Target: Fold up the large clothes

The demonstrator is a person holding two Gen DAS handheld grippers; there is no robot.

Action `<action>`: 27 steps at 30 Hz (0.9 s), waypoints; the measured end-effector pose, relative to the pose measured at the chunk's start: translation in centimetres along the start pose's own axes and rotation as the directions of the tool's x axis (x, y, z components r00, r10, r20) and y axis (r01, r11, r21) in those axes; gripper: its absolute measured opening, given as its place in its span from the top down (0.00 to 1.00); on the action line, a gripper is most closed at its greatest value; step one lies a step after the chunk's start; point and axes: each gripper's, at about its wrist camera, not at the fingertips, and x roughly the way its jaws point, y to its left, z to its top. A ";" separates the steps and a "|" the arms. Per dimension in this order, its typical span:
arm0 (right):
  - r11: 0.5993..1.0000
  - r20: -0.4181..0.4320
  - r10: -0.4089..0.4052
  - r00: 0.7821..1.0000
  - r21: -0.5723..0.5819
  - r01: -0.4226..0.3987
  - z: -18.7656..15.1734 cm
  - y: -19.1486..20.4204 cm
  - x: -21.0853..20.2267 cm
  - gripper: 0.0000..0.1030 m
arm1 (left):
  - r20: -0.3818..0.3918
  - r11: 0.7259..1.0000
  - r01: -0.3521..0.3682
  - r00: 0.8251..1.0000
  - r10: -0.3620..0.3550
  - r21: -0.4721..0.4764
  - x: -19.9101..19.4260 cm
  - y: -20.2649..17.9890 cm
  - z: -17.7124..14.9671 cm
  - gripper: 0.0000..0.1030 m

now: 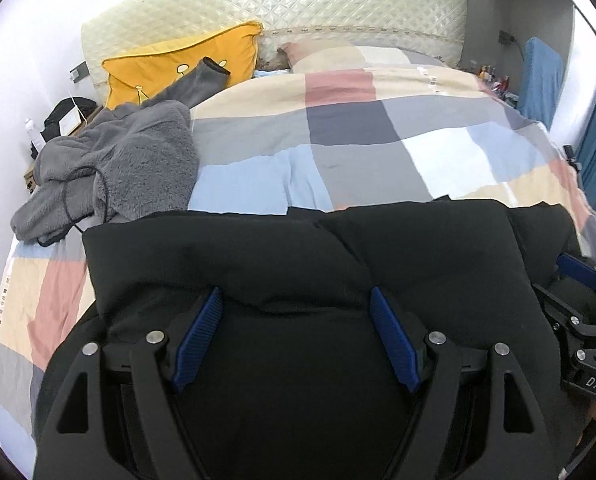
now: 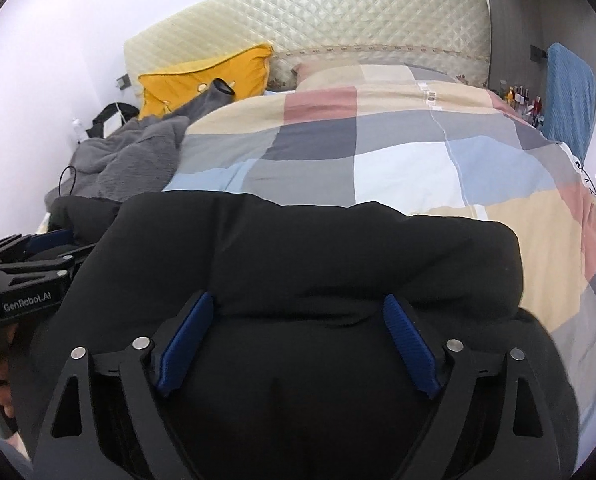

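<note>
A large black padded garment (image 1: 258,256) lies folded across the near end of the bed; it also fills the lower half of the right wrist view (image 2: 317,248). My left gripper (image 1: 296,296) is open, its blue pads (image 1: 202,336) wide apart over the black fabric near its left part. My right gripper (image 2: 298,300) is open too, its blue pads (image 2: 409,344) spread above the garment's right part. Each gripper shows at the edge of the other's view. A grey fleece garment (image 1: 118,164) lies crumpled on the bed's left side, seen in the right wrist view (image 2: 134,152) too.
The bed has a checked quilt (image 1: 357,136) of grey, blue, pink and cream squares. A yellow cushion (image 1: 182,64) leans on the quilted headboard (image 1: 298,0). A nightstand with a bottle (image 1: 34,132) stands left. A blue towel (image 1: 541,80) hangs at the right.
</note>
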 end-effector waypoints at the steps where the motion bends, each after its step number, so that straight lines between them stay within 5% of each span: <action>1: 1.000 -0.007 -0.002 1.000 0.003 0.002 0.3 -0.1 0.6 0.13 | -0.004 1.000 -0.008 1.000 0.008 -0.001 0.5 0.0 0.2 0.26; 8: 0.999 0.001 -0.036 0.999 -0.012 0.036 0.6 0.0 1.3 0.13 | -0.027 1.000 -0.026 0.999 0.026 -0.001 2.2 -0.1 1.1 0.25; 17: 0.996 0.082 -0.013 0.997 -0.087 0.020 -2.6 -0.8 -4.7 0.12 | 0.040 0.992 0.118 0.992 -0.116 -0.034 -2.7 2.9 -1.6 0.24; 27: 0.988 0.151 -0.153 0.977 -0.005 0.156 -4.0 -5.1 -5.9 0.01 | 0.069 0.997 -0.032 0.997 0.038 -0.073 -2.3 7.4 -3.2 0.21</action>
